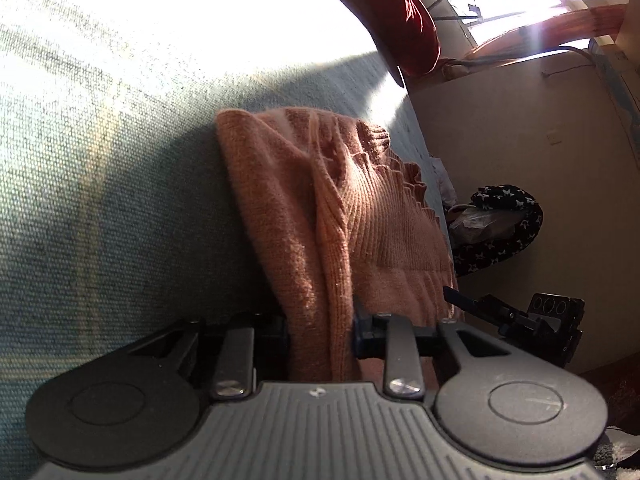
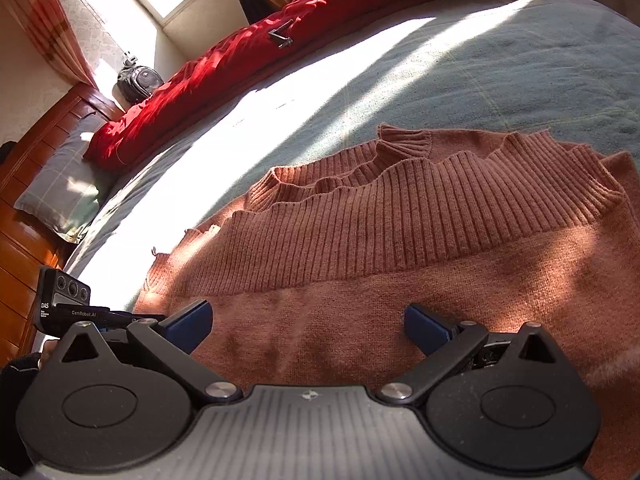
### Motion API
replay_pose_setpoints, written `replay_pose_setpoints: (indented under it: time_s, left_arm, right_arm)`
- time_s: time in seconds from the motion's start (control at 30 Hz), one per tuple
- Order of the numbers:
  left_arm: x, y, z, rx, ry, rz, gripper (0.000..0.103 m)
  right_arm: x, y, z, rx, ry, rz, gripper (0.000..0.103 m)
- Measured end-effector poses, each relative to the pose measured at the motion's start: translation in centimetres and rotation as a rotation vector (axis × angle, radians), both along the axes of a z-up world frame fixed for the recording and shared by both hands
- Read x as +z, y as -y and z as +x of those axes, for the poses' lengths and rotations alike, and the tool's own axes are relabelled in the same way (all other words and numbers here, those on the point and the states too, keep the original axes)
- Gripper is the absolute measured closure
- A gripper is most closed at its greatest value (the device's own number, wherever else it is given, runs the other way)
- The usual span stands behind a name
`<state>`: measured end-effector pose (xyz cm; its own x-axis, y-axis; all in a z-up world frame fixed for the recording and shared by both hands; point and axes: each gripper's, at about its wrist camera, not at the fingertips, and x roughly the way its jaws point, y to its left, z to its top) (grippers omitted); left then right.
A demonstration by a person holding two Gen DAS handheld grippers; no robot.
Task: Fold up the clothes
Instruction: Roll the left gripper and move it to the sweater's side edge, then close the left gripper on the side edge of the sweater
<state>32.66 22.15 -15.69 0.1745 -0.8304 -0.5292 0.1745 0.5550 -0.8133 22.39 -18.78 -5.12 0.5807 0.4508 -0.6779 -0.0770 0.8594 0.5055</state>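
Observation:
A salmon-pink knit sweater (image 2: 400, 248) lies on a grey-green bed cover (image 2: 500, 72), its ribbed hem facing the far side. In the left wrist view the sweater (image 1: 328, 208) rises in a bunched fold, and my left gripper (image 1: 320, 330) is shut on that thick edge of knit. The other gripper's tip (image 1: 460, 298) shows at the right of that view. My right gripper (image 2: 308, 322) stands open just above the sweater's plain part, blue pads (image 2: 192, 322) wide apart with nothing pinched between them. The left gripper's camera housing (image 2: 66, 298) shows at the left edge there.
A red quilt (image 2: 248, 64) lies along the far side of the bed, beside a grey pillow (image 2: 60, 188) and a wooden headboard (image 2: 24, 240). A dark backpack (image 2: 138, 80) sits near the window. A black star-patterned bag (image 1: 504, 220) lies beyond the bed's edge.

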Motion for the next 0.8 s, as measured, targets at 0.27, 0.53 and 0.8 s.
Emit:
replay_pose_setpoints:
  time_s: [0.27, 0.53, 0.8]
  left_arm:
    - [0.6, 0.6, -0.7, 0.005, 0.050, 0.051, 0.074]
    - [1.0, 1.0, -1.1, 0.025, 0.077, 0.079, 0.074]
    - [1.0, 1.1, -1.1, 0.026, 0.087, 0.082, 0.074]
  right_arm:
    - [1.2, -1.7, 0.8, 0.077, 0.019, 0.049, 0.000]
    - [0.8, -4.8, 1.8, 0.196, -0.055, 0.092, 0.000]
    - [-0.8, -6.3, 7.0, 0.164, -0.022, -0.005, 0.000]
